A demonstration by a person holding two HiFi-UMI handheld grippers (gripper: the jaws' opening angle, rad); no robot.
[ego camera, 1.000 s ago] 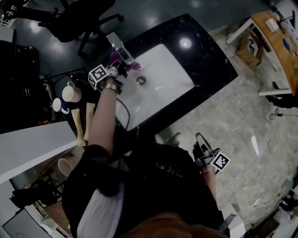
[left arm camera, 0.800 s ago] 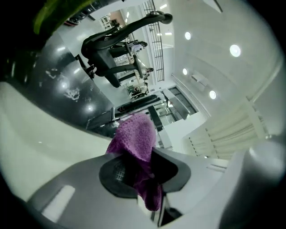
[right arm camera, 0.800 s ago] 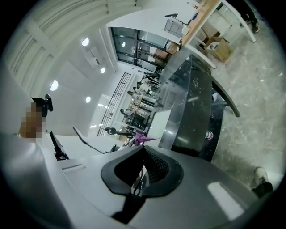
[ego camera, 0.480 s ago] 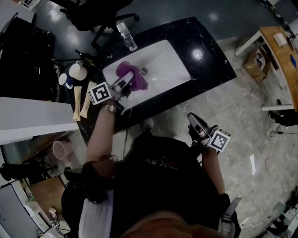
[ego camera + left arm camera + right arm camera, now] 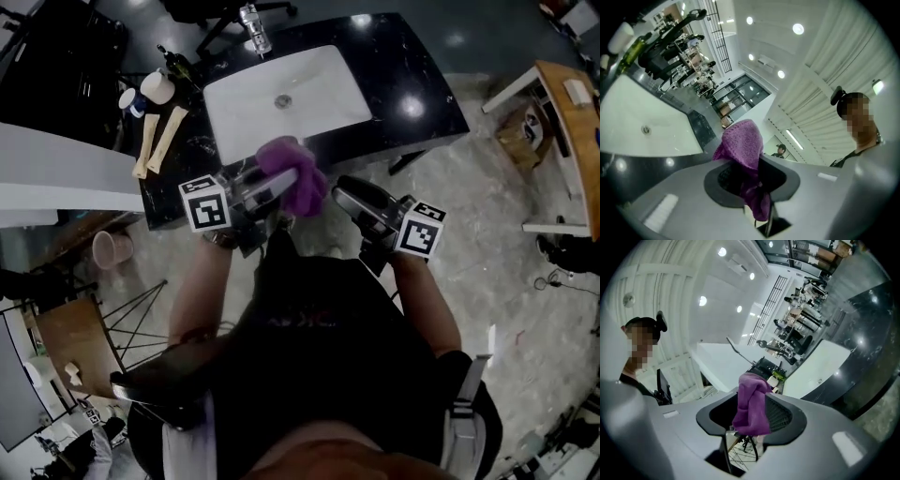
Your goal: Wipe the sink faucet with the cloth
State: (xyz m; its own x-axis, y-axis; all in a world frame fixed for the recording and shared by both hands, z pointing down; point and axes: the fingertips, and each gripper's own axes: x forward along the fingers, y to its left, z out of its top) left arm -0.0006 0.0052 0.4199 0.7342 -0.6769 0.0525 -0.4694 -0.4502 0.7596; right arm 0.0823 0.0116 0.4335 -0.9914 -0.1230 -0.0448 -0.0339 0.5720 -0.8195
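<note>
My left gripper [image 5: 279, 184] is shut on a purple cloth [image 5: 298, 174], which bunches up out of its jaws [image 5: 743, 147]. It hovers in front of my body, well short of the counter. The chrome faucet [image 5: 254, 28] stands at the far rim of the white sink [image 5: 314, 108], far from both grippers. My right gripper [image 5: 343, 194] faces the cloth from the right. Its jaws are opening, and a fold of the cloth [image 5: 751, 404] hangs between them with the pads not pressing on it.
The sink sits in a black counter [image 5: 412, 89]. Two cups [image 5: 155, 87] and wooden-handled items [image 5: 155, 141] lie at its left end. A pink bucket [image 5: 107, 249] stands on the floor at left, and a wooden desk [image 5: 572, 112] at far right.
The left gripper has drawn the cloth away from the faucet and out of the sink, back towards my body. The right gripper has risen to meet the cloth and its jaws have parted.
</note>
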